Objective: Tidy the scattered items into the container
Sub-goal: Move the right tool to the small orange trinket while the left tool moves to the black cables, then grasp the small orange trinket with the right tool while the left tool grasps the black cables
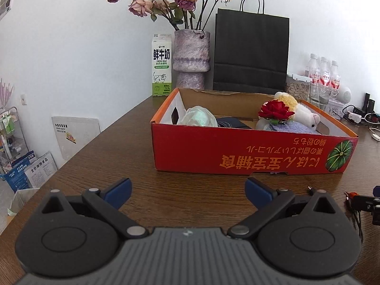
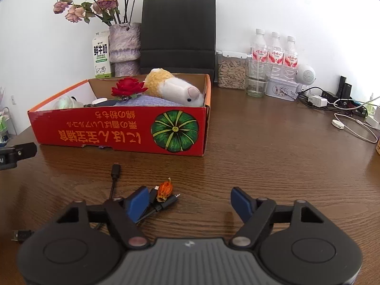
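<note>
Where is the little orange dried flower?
In the right wrist view the orange dried flower lies on the black cable on the table, before the red box, beside the right gripper's left finger.

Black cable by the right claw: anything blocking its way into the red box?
Only the red box's near wall stands between; the black cable must go over it. Bare table between them. A small dried orange flower lies on the cable.

Both wrist views low over table (image 1: 99,156), sharing red box (image 2: 118,128)
</note>
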A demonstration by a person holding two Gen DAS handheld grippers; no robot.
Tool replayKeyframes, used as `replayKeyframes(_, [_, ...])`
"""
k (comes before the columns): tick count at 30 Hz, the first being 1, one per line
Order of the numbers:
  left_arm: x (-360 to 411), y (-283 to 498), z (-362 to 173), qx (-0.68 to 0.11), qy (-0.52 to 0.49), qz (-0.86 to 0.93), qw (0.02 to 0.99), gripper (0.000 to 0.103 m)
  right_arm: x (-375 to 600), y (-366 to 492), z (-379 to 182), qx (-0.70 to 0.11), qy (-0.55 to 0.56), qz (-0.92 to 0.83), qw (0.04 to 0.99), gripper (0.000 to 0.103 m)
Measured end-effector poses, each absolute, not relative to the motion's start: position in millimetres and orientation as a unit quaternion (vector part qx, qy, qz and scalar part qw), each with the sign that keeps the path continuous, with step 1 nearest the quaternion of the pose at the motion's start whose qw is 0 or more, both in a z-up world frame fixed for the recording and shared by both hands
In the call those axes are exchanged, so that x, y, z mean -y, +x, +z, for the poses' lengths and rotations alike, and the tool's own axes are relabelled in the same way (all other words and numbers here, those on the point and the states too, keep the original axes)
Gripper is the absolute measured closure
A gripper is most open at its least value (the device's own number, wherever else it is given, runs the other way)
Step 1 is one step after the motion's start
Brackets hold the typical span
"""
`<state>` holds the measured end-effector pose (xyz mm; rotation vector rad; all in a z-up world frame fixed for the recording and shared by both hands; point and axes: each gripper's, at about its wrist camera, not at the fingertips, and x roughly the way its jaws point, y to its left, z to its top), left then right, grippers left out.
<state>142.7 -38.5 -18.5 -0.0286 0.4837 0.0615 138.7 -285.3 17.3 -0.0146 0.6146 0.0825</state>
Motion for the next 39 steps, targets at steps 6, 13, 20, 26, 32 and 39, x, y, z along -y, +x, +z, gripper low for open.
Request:
replayKeyframes(6, [34,146,-20,-0.254,-0.024,0.034,0.966,0.0,277,146,18,-0.299,-0.014,0.075,0.951,0.078])
replayKeyframes(13, [33,148,-21,-0.259,-0.03,0.037,0.965,0.0,278,145,19,-0.295,-0.007,0.082,0.952,0.092])
replayKeyframes(20, [35,151,-22,-0.269,-0.019,0.041,0.962,0.0,288,137,23,-0.269,0.017,0.068,0.961,0.092])
replayKeyframes(26, [51,143,-19,-0.258,0.01,0.028,0.966,0.0,299,130,25,-0.263,0.029,0.06,0.962,0.092])
replayKeyframes(32, [81,136,-15,-0.279,0.028,-0.039,0.959,0.0,309,123,27,-0.259,0.035,0.053,0.964,0.092])
replayKeyframes(39, [124,133,-15,-0.313,0.034,-0.11,0.943,0.0,317,117,27,-0.258,0.043,0.054,0.964,0.092])
